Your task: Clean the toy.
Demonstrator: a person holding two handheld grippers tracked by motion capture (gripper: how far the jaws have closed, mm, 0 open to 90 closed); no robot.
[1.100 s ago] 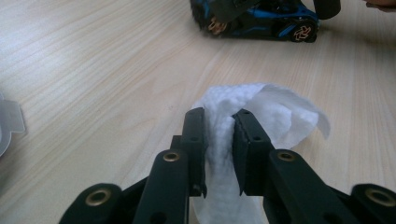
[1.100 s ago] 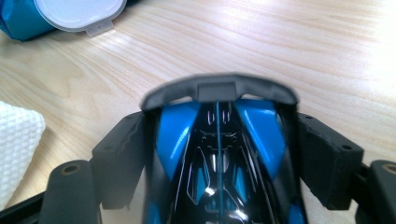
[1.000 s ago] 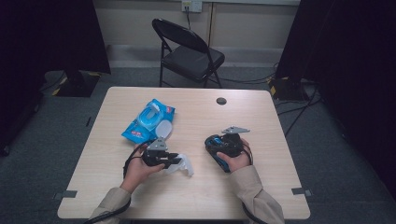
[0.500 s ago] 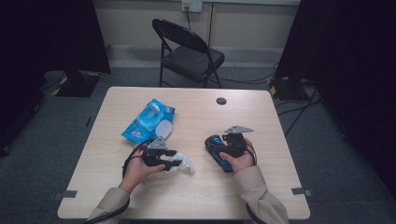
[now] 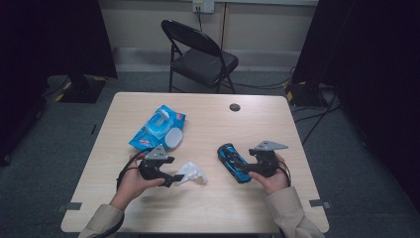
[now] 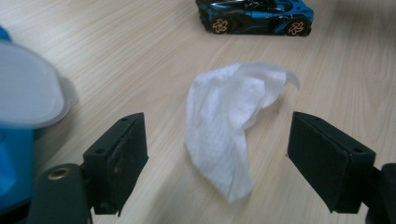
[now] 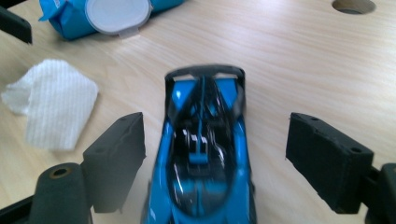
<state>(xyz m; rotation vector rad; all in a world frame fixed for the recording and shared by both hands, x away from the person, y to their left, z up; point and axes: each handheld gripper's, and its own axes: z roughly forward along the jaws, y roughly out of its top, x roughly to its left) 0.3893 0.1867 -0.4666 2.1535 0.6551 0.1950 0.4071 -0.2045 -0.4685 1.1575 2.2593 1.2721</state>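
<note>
spanning most of the high view, the pale wood-grain tabletop (image 5: 208, 208) carries everything, with a round cable hole (image 5: 235, 107) near its far edge. toward the far left corner lies the glossy blue wipes pack (image 5: 159, 127), soft-sided, its round white lid flipped up. nearer the right edge sits the blue-and-black toy car (image 5: 234, 162), hard shiny plastic with orange-spoked wheels, standing on the wood between the spread jaws of the right gripper (image 5: 250, 167), which have just been opening and do not touch it. closer to the near edge, left of the car, the crumpled white wipe (image 5: 190, 172) lies loose, thin and faintly ribbed, folded into a soft peak; the left gripper (image 5: 171, 179) has also just been opening, its black pads (image 6: 122, 161) standing apart from the cloth. judging by both things set down and released, the wiping looks finished, and what seems left is clearing the wipe and closing the lid.
</note>
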